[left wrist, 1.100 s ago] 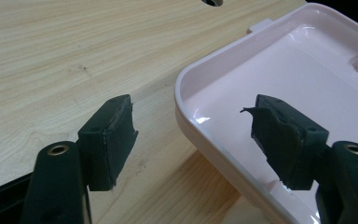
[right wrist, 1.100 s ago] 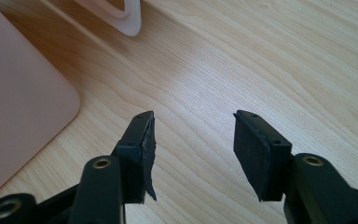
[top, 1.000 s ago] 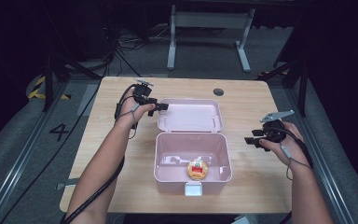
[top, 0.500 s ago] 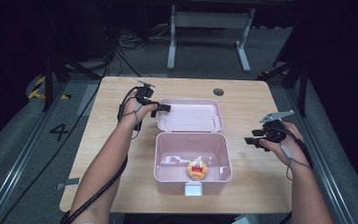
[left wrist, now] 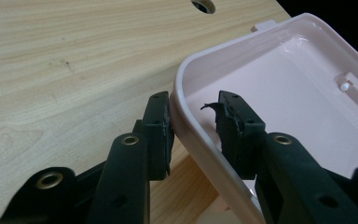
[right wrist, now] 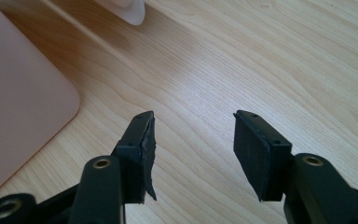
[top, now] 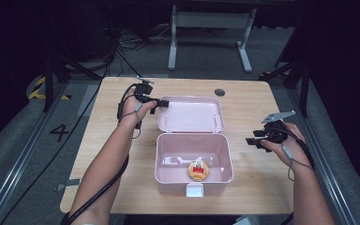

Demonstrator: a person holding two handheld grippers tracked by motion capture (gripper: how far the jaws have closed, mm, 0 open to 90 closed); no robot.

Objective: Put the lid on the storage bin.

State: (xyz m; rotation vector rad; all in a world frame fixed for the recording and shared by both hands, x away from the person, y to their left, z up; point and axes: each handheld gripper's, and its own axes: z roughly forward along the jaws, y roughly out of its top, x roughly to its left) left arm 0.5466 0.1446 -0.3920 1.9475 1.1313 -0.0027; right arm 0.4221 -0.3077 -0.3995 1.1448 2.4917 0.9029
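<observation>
We note the left tool (left wrist: 193, 123) straddling the rim of the pink lunch box lid (left wrist: 279, 88), which lies open on the wooden surface (top: 122, 154); its jaws have just been closing, one pad outside, one inside, near the wall, contact unclear. The right tool (right wrist: 193, 144) hangs unclenched, holding nothing, beside the box (top: 193, 185). A small packaged snack (top: 198, 169) lies inside, label unreadable.
</observation>
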